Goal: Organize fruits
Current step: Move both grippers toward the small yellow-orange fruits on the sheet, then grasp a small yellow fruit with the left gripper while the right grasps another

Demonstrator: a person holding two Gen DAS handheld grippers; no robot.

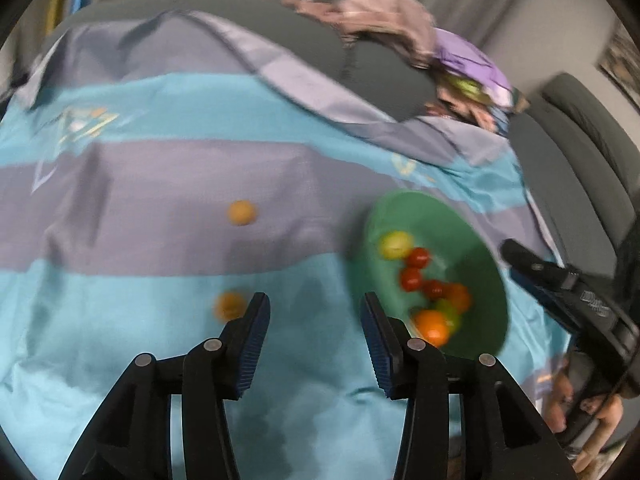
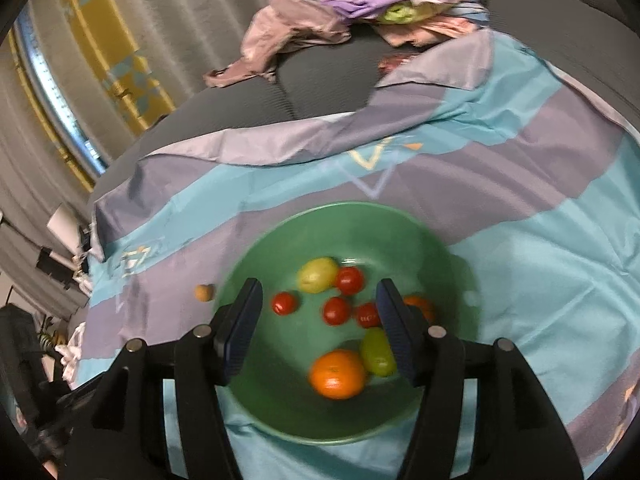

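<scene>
Two small tan fruits (image 1: 241, 212) left loose on striped cloth (image 1: 120, 184), well apart from green bowl (image 2: 348, 216) of fruit.

Probably light, round, prone to roll; best pinched across the middle. Left gripper (image 1: 315, 322) and right gripper (image 2: 319, 316) both parted, empty. Soft sofa underneath, curtains behind.

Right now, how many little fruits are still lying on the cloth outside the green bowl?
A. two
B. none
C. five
A: the left wrist view shows two small orange-tan fruits on the striped cloth, left of the green bowl.
</scene>
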